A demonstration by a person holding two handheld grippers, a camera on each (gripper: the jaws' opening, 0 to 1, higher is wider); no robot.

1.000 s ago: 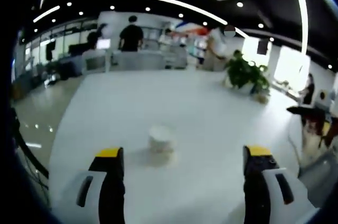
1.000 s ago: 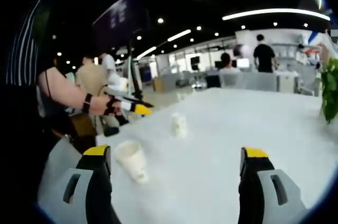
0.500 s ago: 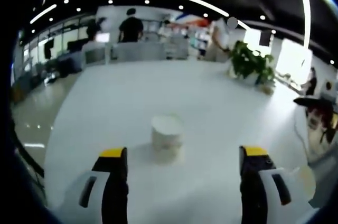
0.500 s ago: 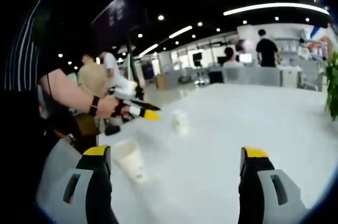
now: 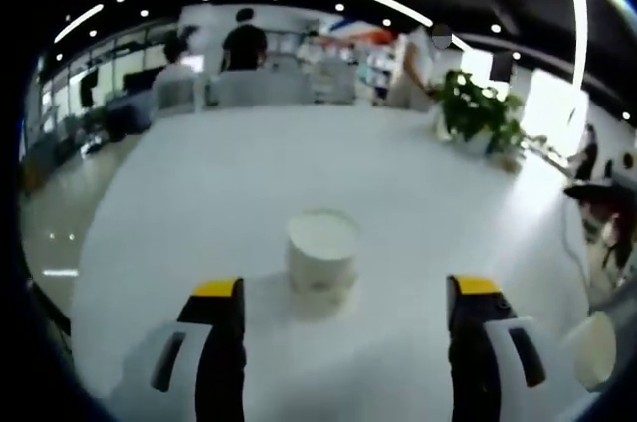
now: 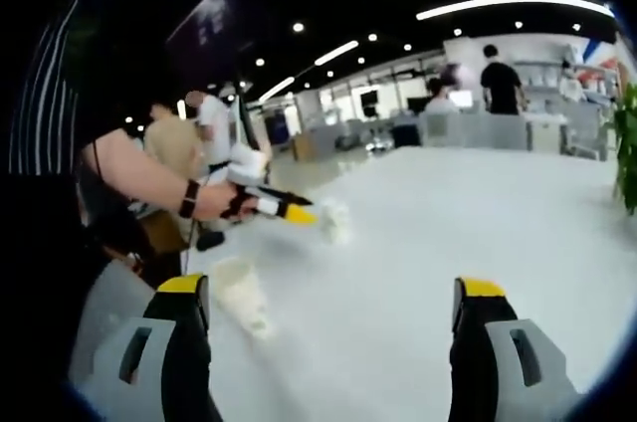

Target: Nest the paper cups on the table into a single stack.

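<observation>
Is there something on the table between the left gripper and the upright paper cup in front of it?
Nothing visible. In the left gripper view, the left gripper has its jaws open, and only bare white table lies between them and the upright paper cup, which stands just ahead of the jaw tips.

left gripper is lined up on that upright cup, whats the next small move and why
Probably ease the left gripper a little further forward, then close. Its jaws stand open, and the upright paper cup sits centred between them but just beyond the yellow tips, so closing now would likely miss. In the right gripper view the left gripper is just reaching that cup, while another cup lies tipped nearer.
</observation>
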